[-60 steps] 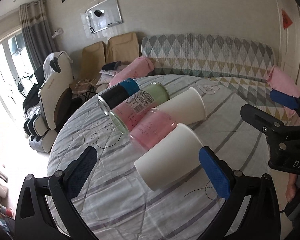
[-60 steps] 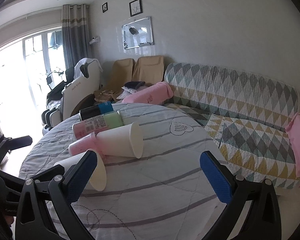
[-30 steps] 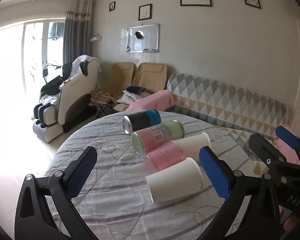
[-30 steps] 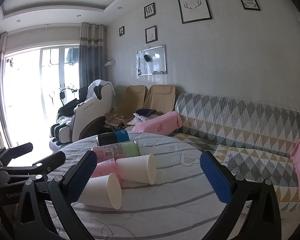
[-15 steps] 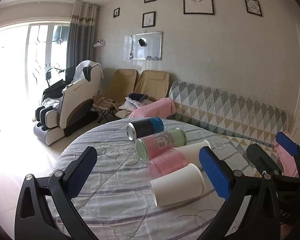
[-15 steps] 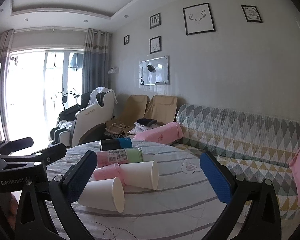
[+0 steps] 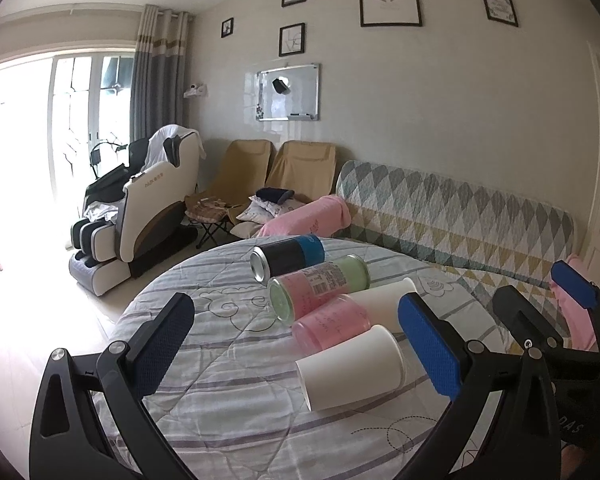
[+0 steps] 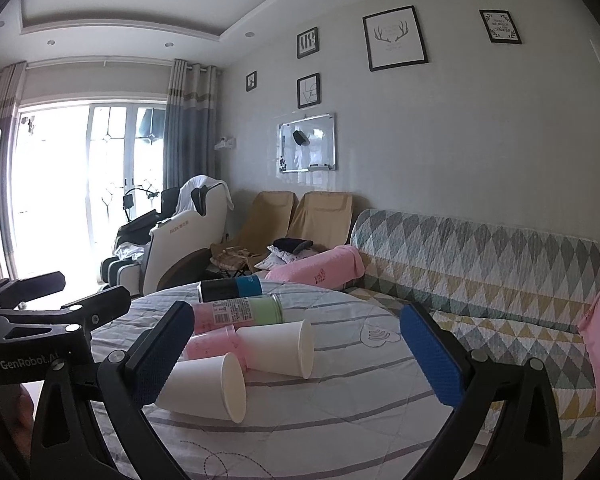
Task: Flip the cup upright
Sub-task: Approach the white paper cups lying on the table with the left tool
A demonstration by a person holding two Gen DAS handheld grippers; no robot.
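Both claws are spread wide and carry nothing: the left gripper and the right gripper hover short of the round table, each framing the row of vessels lying on its quilted cover. Taking the near paper cup as the landmark, it lies on its side closest to the table's front edge, its mouth turned toward the right gripper's side and its closed base toward the left one; in the right wrist view the same cup shows its open rim. Just behind it and touching or nearly touching lies a pink tumbler, with a second paper cup beside that, also on its side. Behind these rest a pink-and-green jar and, farthest from the landmark, a black-and-blue can. Beyond the table stand the patterned sofa and a massage chair. By my reading the task is at the approach stage, nothing yet grasped and no cup upright. The next move probably calls for lowering one claw over the near cup's wall, closing gently so the thin paper does not crush, then rotating it base-down without nudging the tumbler behind it.
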